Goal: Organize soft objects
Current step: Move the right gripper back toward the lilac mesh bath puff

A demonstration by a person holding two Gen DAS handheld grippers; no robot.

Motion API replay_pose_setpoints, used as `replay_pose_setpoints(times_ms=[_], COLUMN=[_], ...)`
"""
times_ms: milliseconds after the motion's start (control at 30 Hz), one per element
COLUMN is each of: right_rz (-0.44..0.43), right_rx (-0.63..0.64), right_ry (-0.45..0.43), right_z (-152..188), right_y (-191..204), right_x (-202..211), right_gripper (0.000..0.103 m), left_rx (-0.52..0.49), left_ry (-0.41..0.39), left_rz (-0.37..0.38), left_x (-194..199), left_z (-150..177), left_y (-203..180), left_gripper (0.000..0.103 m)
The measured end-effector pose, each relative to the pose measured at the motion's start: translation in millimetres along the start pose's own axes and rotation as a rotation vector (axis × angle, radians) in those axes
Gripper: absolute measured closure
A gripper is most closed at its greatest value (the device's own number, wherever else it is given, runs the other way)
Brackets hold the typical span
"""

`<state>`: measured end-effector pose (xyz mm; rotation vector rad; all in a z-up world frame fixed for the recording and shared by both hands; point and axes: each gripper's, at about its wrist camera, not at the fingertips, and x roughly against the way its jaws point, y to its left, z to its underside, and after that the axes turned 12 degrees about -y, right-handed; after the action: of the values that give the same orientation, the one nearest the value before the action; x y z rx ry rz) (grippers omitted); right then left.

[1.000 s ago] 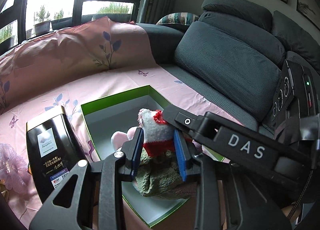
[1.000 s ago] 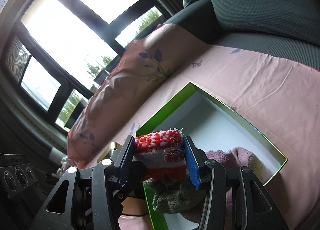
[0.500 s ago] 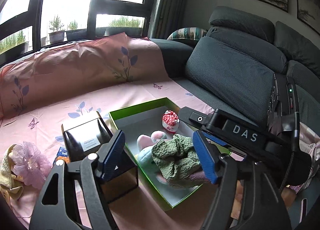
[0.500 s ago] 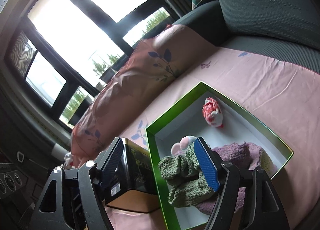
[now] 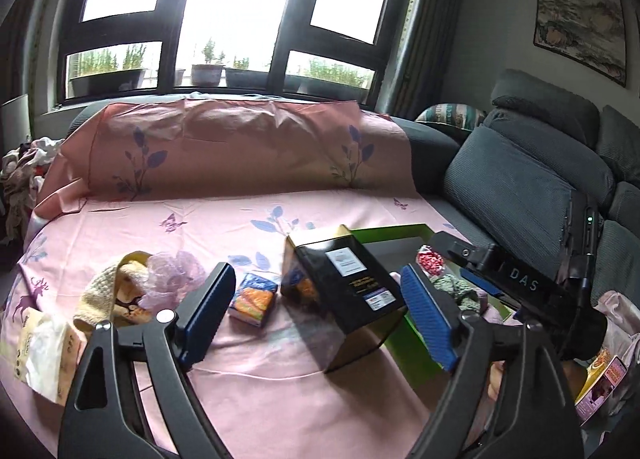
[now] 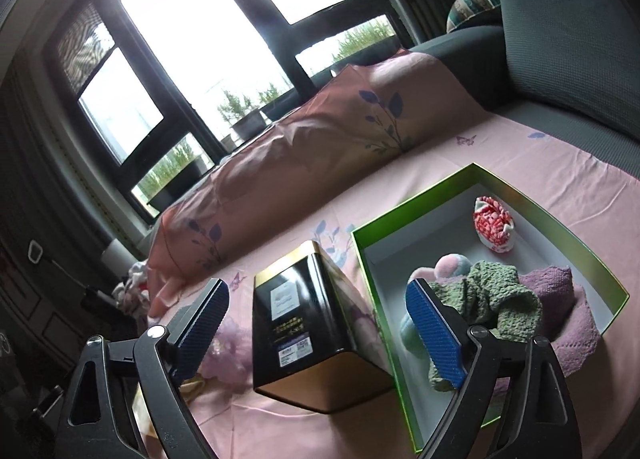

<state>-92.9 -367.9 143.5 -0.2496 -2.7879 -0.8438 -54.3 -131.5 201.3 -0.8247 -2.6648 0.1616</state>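
A green-rimmed open box (image 6: 532, 197) lies on the pink sheet and holds a red-and-white knit piece (image 6: 493, 228), a green knit cloth (image 6: 492, 297), a purple cloth (image 6: 560, 295) and a pink plush (image 6: 450, 265). The box also shows in the left wrist view (image 5: 394, 230). Outside it, at the left, lie a yellow knit cloth (image 5: 102, 287) and a lilac mesh puff (image 5: 172, 277). My left gripper (image 5: 316, 319) is open and empty above the sheet. My right gripper (image 6: 316, 333) is open and empty, beside the box.
A black tin with gold edges (image 5: 346, 293) stands left of the box, also in the right wrist view (image 6: 304, 323). A small orange packet (image 5: 253, 301) lies beside it. A paper bag (image 5: 44, 347) is at the left edge. Grey sofa cushions (image 5: 516, 195) rise at the right.
Both grippers opened and let go of the red-and-white knit piece, which now lies in the box. Both pulled back and to the left, away from the box.
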Motion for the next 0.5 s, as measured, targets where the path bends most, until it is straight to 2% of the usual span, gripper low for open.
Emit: replay_pose_setpoints(times_ms=[100,233,433,500], right_rz=[-0.018,-0.037,-0.057,-0.059], right_rx=[0.041,0.086,0.144,0.163], right_ry=[0.01,0.006,0.017,0.018], right_z=[6,16,26,29], right_y=[19,41,64,70], right_x=[-2,-1,-3,-2], right_gripper=[0.012,0.012,0.012,0.012], left_rx=[0.042,0.108,0.186,0.204], left_ry=[0.019,0.06,0.058,0.065], left_rz=[-0.082,-0.153,-0.28,-0.3], left_x=[7,12,15,12], left_z=[9,25,47,55], left_y=[31,71,119,132], left_gripper=[0.018,0.018,0.018,0.018])
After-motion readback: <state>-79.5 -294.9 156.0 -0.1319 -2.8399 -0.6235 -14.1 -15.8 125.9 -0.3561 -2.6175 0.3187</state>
